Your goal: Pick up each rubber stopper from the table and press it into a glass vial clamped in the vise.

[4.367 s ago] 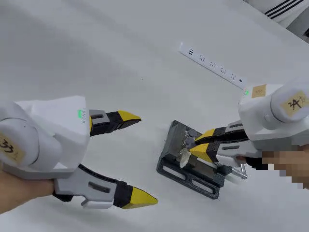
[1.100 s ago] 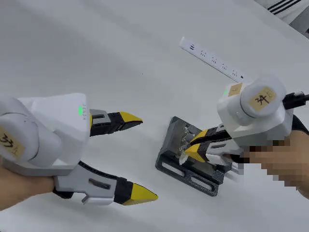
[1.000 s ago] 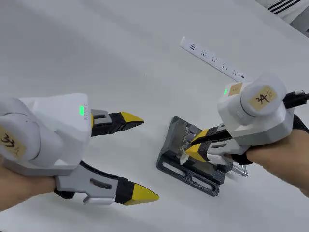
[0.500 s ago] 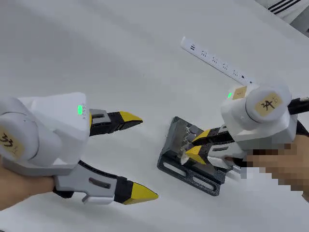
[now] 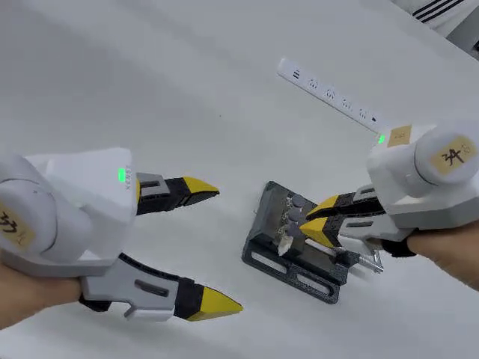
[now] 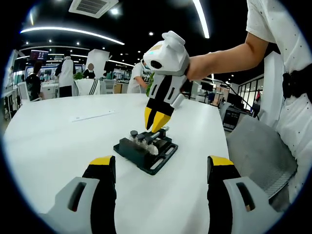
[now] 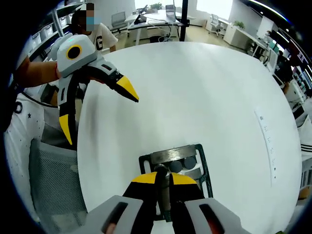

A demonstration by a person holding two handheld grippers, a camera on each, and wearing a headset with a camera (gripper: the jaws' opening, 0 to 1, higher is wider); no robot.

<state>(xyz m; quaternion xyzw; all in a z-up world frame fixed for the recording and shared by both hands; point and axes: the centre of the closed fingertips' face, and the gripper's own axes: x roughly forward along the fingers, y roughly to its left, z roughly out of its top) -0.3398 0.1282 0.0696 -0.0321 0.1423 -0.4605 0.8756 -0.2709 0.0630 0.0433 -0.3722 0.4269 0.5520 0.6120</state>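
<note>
Several grey rubber stoppers, round and matte, sit in glass vials clamped in the dark metal vise, just beneath the tips of the right gripper. Its yellow jaws are drawn together (a dark rounded piece lies at the tips; whether it is gripped cannot be told). Jaws of the left gripper stand wide apart, the vise ahead of them on the smooth white table.

The left tongs and right tongs have white bodies, black fingers with yellow tips, a green light, and a tan label with black handwriting. The vise is dark grey with silvery clamping faces, and the stoppers in it are grey. The bench and the power strip are white. A shirt is white with small dark dots.
</note>
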